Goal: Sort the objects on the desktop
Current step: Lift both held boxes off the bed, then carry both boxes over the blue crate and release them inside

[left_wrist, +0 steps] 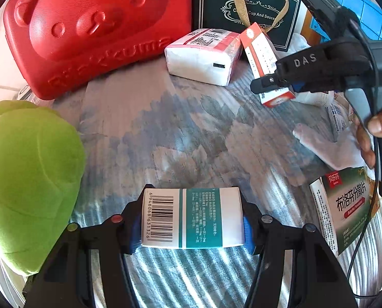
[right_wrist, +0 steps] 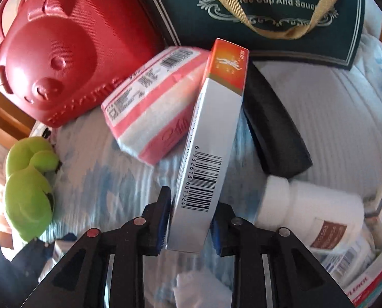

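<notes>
**Both grippers loaded: one box each, above the cloth-covered surface**

Largest first. Red bear-faced case [left_wrist: 88,33] stands at the far left; dark green gift bag [left_wrist: 247,10] beside it, far centre. Green plush toy [left_wrist: 29,179] lies at the near left edge. Tissue pack [left_wrist: 203,56] sits in front of the case and bag, on the blue-white cloth of the surface [left_wrist: 180,133].

Left gripper [left_wrist: 191,220]: jaws clenched on the teal-and-white box [left_wrist: 193,218]. Its long axis runs crosswise, spanning from one jaw to the other, barcode end toward the left jaw.

Right gripper [right_wrist: 189,228]: jaws clamped on the orange-and-white box [right_wrist: 211,154]. Long axis points forward and away from the jaws, orange end leaning toward the gift bag, just beside the tissue pack; contact cannot be told. Seen from the left wrist, this gripper is further forward.

Loose items near the right side: white pill bottle [right_wrist: 309,210], green medicine box [left_wrist: 344,208].

Judgement: the right hand is nearer the bag and case, so likely deposits first.
</notes>
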Tool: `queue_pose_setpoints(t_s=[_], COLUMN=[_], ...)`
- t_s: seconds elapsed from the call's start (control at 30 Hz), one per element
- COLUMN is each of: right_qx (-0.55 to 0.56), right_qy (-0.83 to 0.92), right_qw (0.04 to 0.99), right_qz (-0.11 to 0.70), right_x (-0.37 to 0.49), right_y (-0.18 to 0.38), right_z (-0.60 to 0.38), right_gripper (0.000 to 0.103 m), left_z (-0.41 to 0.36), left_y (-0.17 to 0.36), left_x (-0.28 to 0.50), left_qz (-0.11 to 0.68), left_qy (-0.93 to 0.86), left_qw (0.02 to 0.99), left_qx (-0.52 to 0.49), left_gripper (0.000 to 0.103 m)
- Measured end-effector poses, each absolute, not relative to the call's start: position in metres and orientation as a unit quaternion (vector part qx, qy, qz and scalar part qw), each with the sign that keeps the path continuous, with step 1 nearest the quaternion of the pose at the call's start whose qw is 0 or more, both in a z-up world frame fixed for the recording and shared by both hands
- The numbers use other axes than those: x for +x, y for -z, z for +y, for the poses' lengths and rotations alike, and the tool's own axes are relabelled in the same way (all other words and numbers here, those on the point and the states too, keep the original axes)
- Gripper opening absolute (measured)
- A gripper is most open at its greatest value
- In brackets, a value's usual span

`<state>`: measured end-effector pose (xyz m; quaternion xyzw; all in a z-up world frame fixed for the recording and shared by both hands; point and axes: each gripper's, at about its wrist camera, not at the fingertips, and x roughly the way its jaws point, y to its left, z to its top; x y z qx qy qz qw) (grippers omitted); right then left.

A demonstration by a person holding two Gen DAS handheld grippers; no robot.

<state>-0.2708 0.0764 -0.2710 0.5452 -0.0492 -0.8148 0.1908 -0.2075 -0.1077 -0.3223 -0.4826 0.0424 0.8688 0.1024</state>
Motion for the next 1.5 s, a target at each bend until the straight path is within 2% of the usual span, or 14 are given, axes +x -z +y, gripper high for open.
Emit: queue_pose_setpoints(t_s=[0.17,0.43,1.0,1.27,1.5], right_qx=[0.524,0.482,0.409,0.302,0.184], right_qy=[0.82,0.829,0.876,0.927,0.968], right_qw=[0.226,0.27,0.234,0.182,0.115], right_qz=[-0.048,-0.086,-0.101,-0.126,-0.129], right_x=[-0.254,-0.203,-0.096,-0.031,0.027], right_y=[0.253,0.19,0.109,0.022,-0.074], right_z=[0.079,0.103,0.163,0.222,0.315], right_gripper=[0.023,0.023,0.023,0.023,0.023], left_z=[-0.11,-0.1,-0.069,-0.008,0.096], left_y=[0.311,0.269,0.189,0.114,0.038], left_x=[-0.199,-0.187,-0.136,-0.118,-0.117], left_qz=[0.042,0.056,0.085,0.136,0.174], left_qy=[-0.876,-0.894,-0.917,-0.928,-0.929], left_qw=[0.108,0.108,0.142,0.209,0.266], left_qx=[-0.467,-0.431,-0.364,-0.276,-0.189], left_gripper=[0.058,0.058,0.058,0.058,0.058])
